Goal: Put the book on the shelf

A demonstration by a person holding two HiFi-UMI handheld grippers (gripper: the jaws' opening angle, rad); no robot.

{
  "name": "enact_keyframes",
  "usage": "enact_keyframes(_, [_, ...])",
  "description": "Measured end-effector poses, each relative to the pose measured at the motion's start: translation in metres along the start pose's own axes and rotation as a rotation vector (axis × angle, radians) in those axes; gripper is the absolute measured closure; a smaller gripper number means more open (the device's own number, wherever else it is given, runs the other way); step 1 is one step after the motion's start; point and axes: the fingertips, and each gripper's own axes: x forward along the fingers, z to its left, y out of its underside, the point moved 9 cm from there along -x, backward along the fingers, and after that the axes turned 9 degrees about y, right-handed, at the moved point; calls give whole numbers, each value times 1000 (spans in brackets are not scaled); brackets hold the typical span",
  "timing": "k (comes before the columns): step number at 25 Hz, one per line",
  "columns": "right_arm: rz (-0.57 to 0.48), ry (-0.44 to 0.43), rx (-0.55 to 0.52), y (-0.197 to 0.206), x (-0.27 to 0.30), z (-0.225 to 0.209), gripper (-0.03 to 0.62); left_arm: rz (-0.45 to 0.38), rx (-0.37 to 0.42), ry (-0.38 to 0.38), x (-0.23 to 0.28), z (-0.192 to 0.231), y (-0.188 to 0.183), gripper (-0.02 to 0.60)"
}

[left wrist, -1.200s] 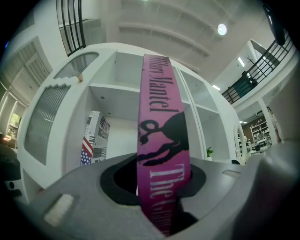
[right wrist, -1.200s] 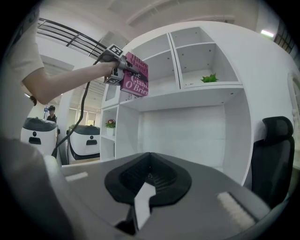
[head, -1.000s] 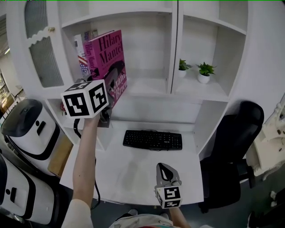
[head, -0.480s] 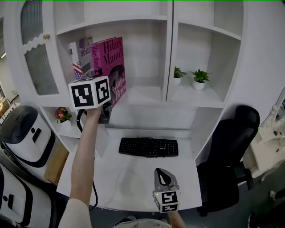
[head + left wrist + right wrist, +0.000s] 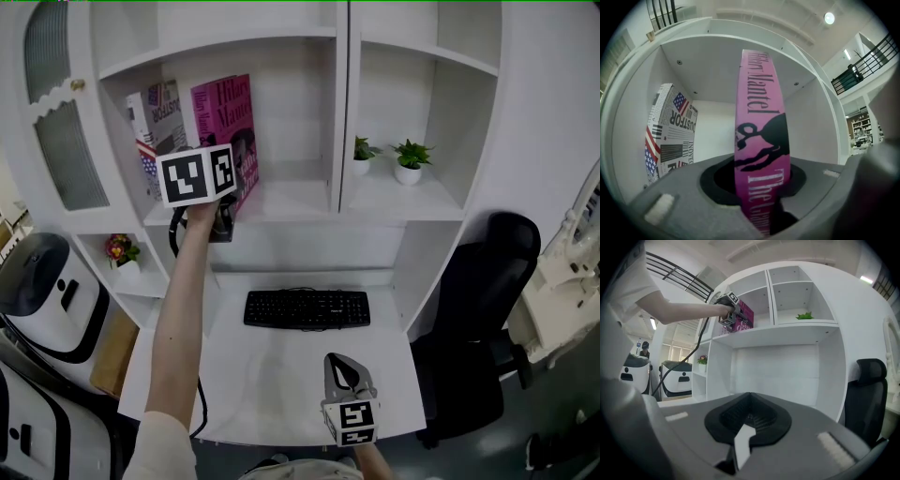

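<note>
The task looks most of the way done but not finished. In the head view, up at 11 o'clock, the left tongs (image 5: 223,212) are closed on the lower part of the pink book (image 5: 225,117), with the person's arm stretched out to the upper left compartment of the shelf (image 5: 291,199). The left gripper view shows the same grip from close by. The pink spine (image 5: 761,117) stands upright between the left tongs (image 5: 761,204), pinched on both sides, with the white walls of the compartment all around it.

The book is already inside the opening. A second book (image 5: 155,117) with a newspaper-style cover leans at its 9 o'clock, with a gap between them. The marker cube and tongs cover the pink book's bottom edge, so I cannot tell whether it rests on the shelf board yet.

By my reading, what is left is to settle the book onto the board, perhaps up against its neighbour, then let go and draw the arm back.

The right tongs (image 5: 345,375) sit at 6 o'clock over the near edge of the counter (image 5: 272,370), closed with nothing between them (image 5: 743,441), taking no part. A keyboard (image 5: 307,307) lies at their 12 o'clock.
</note>
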Motion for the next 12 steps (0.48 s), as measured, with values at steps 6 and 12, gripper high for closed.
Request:
enact_keyframes(6, [3, 26, -1, 0, 0, -4, 591, 12, -4, -24, 26, 6, 0, 436])
enact_keyframes(12, [9, 53, -5, 0, -2, -11, 591, 7, -12, -39, 43, 12, 1, 436])
